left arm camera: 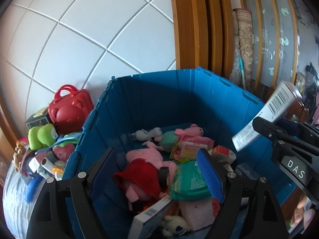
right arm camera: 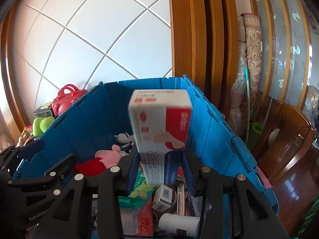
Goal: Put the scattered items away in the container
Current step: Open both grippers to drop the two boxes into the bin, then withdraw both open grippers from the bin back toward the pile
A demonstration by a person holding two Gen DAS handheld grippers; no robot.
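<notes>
A blue plastic crate (left arm camera: 179, 99) (right arm camera: 219, 139) holds plush pigs (left arm camera: 143, 157), a green wipes pack (left arm camera: 189, 179), small boxes and a white bottle (right arm camera: 179, 224). My left gripper (left arm camera: 159, 169) is open and empty, hovering over the crate's near side. My right gripper (right arm camera: 160, 171) is shut on a white and red box (right arm camera: 161, 127) and holds it upright above the crate; the box also shows at the right of the left wrist view (left arm camera: 267, 117). Scattered items lie left of the crate: a red toy case (left arm camera: 69, 111), a green plush (left arm camera: 40, 135) and small bits.
A white tiled wall (left arm camera: 89, 39) stands behind the crate. A wooden door frame (left arm camera: 191, 25), rolled rugs (right arm camera: 251, 69) and a wooden chair (right arm camera: 289, 139) stand at the right. The pile of toys lies on a light cloth surface (left arm camera: 16, 195) at the left.
</notes>
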